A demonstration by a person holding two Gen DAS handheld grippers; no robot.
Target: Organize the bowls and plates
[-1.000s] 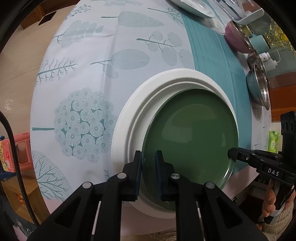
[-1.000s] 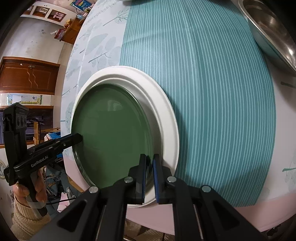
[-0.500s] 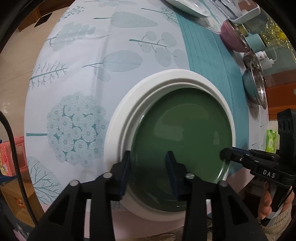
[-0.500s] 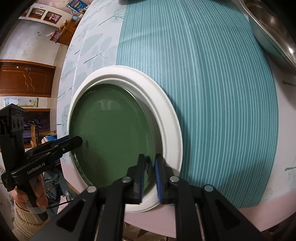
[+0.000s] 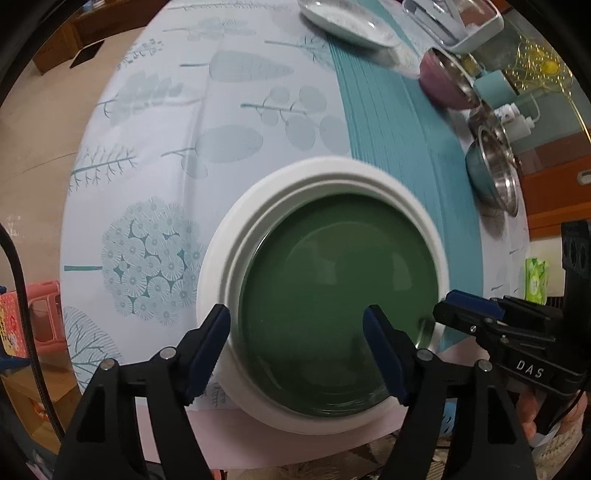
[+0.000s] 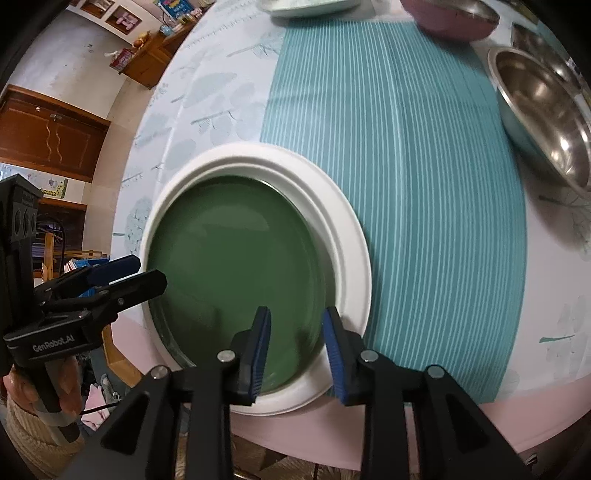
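Stacking step, plates nested. The green plate (image 5: 340, 306) sits inside the white plate (image 5: 229, 258), and the pair rests on the desk (image 5: 229, 96) at its near edge, partly on the leaf-print cloth and partly on the teal striped runner (image 6: 406, 155).

Your left hand-held gripper (image 5: 297, 332) is released: its jaws stand wide apart over the near-left rim of the stack and grasp nothing. Your right hand-held gripper (image 6: 295, 339) is likewise released, with a narrower gap, its jaws straddling the near-right rim of the green plate; whether a pad touches the rim cannot be told.

Judged from this arrangement, the placing of the green plate appears complete and the release is the step in hand. The next move calls for you to draw both tools clear of the rims without nudging the stack, which overhangs close to the desk's edge and could slide.

Remaining items lie well apart along the far side: a steel bowl (image 6: 546, 122), a purple bowl (image 5: 447, 85) and a pale oval dish (image 5: 343, 22). A wider opening would probably suit the bowl walls.
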